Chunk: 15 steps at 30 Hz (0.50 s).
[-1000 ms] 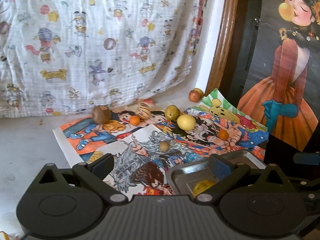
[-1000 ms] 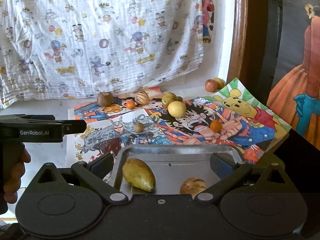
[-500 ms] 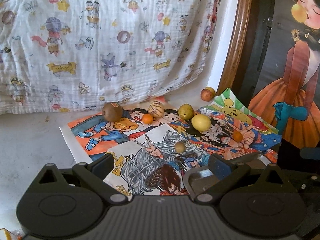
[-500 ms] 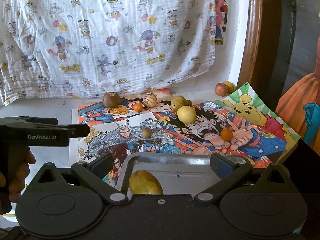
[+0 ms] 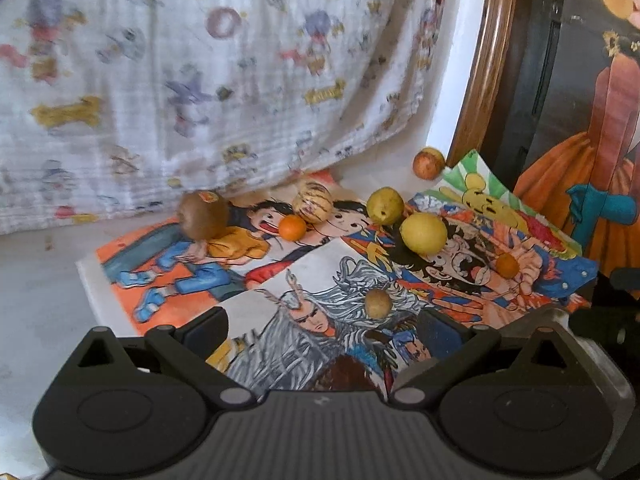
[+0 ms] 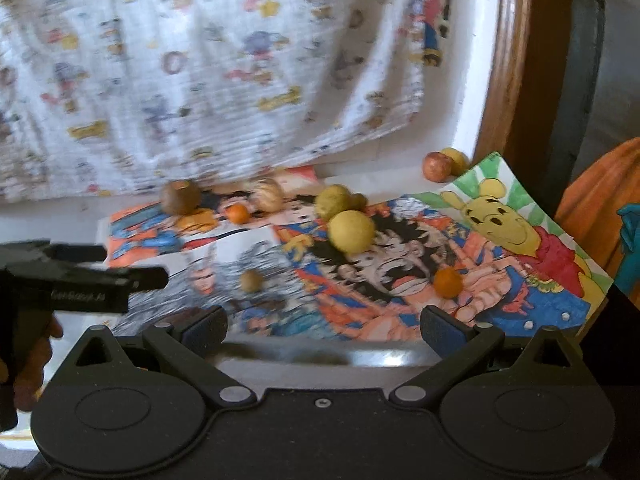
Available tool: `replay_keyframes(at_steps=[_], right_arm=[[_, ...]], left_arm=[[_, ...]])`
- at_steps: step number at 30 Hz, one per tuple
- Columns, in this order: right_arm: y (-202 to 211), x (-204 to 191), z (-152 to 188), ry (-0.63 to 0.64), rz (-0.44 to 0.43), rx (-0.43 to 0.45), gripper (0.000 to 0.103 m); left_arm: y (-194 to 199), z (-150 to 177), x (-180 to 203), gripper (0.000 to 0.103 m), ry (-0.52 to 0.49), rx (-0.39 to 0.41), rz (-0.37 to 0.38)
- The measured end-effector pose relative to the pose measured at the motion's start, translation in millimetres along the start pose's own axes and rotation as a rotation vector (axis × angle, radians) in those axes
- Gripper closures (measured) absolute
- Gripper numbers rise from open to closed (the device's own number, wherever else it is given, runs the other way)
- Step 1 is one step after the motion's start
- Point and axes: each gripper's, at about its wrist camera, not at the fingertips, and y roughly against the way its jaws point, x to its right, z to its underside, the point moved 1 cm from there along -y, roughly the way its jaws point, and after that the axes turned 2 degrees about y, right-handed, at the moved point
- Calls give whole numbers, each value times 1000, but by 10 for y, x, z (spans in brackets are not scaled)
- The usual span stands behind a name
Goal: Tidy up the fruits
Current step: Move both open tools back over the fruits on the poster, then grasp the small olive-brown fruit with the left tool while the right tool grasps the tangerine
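Clearly both grippers are empty and spread wide: the left gripper (image 5: 322, 330) frames bare poster at the bottom of its view, and the right gripper (image 6: 324, 330) hangs with jaws apart over the far rim of the metal tray (image 6: 360, 358) along the lower edge of its frame. That stance suits a reach rather than a carry, since nothing sits between either pair of fingers. The fruit lies loose on the cartoon posters (image 5: 248, 276) in the middle of both views: a brown kiwi (image 5: 203, 215) at centre left, a striped round fruit (image 5: 312, 202) with a small orange (image 5: 292, 227) just beside it, a greenish pear-like fruit (image 5: 385, 205), a big yellow lemon (image 5: 423, 233), a second small orange (image 5: 507, 265) toward the right, and a small tan fruit (image 5: 377, 303) nearest the left gripper. A reddish apple (image 5: 427, 163) rests off the posters against the wooden frame (image 5: 486, 64) at upper right. My guess is the tray is where the fruit is meant to go, so much of the sorting remains. The tan fruit looks the easiest next pick for the left side, though it is small and round and may roll from a careless pinch.
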Motion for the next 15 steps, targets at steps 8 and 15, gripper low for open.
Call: replay_keyframes(at_steps=[8, 15], right_arm=[[-511, 377, -147, -34, 23, -45, 1], [-718, 590, -222, -58, 27, -52, 1]], left_arm=[[-523, -99, 234, 1, -29, -47, 39], [-786, -96, 454, 1, -73, -88, 57]])
